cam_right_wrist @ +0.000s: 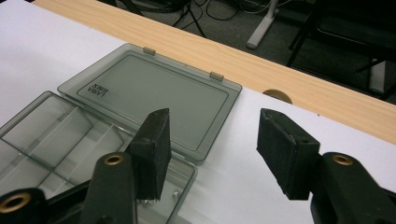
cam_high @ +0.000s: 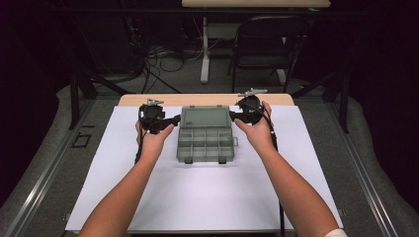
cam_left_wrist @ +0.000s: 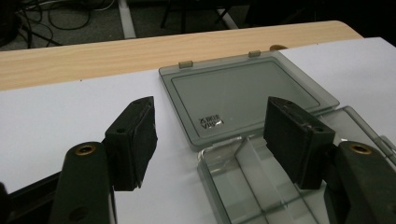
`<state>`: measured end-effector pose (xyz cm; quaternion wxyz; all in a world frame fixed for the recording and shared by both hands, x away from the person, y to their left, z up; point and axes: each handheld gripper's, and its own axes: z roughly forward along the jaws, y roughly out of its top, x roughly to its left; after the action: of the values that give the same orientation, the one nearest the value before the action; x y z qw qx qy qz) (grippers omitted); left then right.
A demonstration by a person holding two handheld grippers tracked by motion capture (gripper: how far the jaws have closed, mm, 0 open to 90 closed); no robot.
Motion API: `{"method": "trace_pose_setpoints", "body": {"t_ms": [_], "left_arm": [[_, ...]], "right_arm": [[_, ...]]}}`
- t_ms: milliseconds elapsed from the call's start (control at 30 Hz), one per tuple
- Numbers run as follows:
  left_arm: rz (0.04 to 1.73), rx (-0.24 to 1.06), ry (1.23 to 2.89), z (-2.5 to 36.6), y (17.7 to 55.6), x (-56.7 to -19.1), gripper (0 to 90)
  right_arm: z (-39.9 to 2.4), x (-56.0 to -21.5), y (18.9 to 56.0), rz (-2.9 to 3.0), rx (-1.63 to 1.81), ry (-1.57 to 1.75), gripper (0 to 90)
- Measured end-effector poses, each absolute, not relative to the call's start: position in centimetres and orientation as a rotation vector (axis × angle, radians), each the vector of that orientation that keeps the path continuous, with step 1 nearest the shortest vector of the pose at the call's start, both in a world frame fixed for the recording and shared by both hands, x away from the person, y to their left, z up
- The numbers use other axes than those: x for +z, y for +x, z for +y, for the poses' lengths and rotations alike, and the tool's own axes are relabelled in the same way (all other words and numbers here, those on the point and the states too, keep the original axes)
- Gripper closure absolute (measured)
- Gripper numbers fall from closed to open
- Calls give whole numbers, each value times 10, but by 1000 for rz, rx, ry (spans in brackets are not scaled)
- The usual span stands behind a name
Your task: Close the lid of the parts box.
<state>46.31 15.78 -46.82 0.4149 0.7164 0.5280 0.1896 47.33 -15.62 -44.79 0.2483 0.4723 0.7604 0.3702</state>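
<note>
I see the big table [cam_high: 306, 163] with its white top, and in the middle, a bit toward the far edge, sits the grey plastic box [cam_high: 205, 144]. The box is open. Its lid [cam_high: 205, 118] lies flat on the table behind the tray part, and the little rooms in the tray look empty to me. My left claw [cam_high: 174, 120] is just beside the lid's left edge, and my right claw [cam_high: 232, 115] is just beside its right edge. Both claws are spread apart and hold nothing; in each gripper view the black pads [cam_left_wrist: 136, 140] stand wide with only box and table between them. I think the light box could slide if one claw pushes first, and a pad might slip off the thin lid.
</note>
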Motion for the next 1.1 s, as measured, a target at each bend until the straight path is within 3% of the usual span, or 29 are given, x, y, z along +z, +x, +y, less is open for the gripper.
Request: {"method": "trace_pose_setpoints", "body": {"t_ms": [567,900,1100], "left_arm": [[1390,441,1820,149,491,-483,343],[1427,433,1840,144,507,-490,340],[1441,405,1841,140,514,-498,340]], "right_arm": [[-148,-471,495,2115,1015,1316,459],[-138,-468,508,2088,998,1328,455],[-135,-476,514,2097,976,1339,499]]}}
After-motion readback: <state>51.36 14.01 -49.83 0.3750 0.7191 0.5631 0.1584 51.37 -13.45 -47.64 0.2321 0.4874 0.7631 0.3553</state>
